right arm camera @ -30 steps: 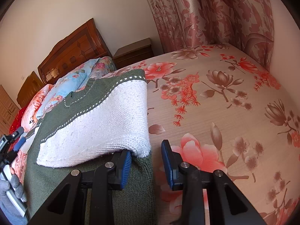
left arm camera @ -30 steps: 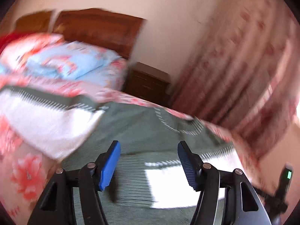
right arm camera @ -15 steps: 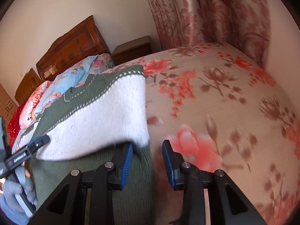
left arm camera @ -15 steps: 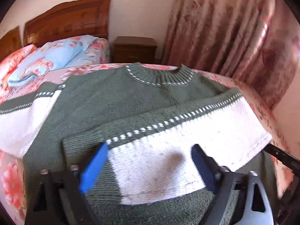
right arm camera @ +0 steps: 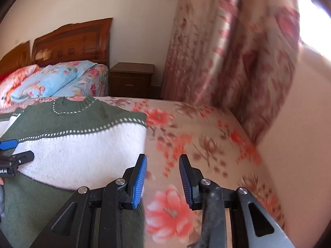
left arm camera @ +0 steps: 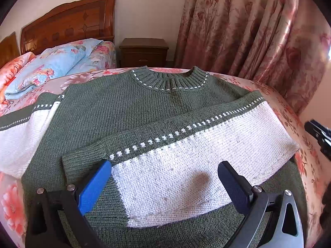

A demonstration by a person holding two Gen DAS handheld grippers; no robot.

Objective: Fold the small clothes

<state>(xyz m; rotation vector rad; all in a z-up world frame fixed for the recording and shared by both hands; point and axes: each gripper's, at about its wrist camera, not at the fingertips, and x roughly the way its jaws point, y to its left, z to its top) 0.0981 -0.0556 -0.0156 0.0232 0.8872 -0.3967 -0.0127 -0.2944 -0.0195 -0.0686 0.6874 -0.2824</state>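
Sweater point(left arm camera: 144, 111), green and white knit, is laid flat on the floral bedsheet point(right arm camera: 206, 136), one sleeve point(left arm camera: 202, 155) folded across the chest. Left gripper point(left arm camera: 163, 184) is held spread wide over that sleeve, nothing gripped. Right gripper point(right arm camera: 163, 175) is parted, empty, at the sweater's right edge. Pillows point(left arm camera: 53, 66), headboard point(left arm camera: 68, 22), nightstand point(left arm camera: 143, 51) and curtain point(left arm camera: 248, 31) are seen behind.

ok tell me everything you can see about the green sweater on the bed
The sweater is a dark green knit with a ribbed crew collar edged in white stitches. It lies flat on the floral bedsheet, collar toward the headboard. One white-banded sleeve is folded across the chest; the other is spread out to the side. The white knit shows small specks. Both open grippers hover near it, neither gripping.
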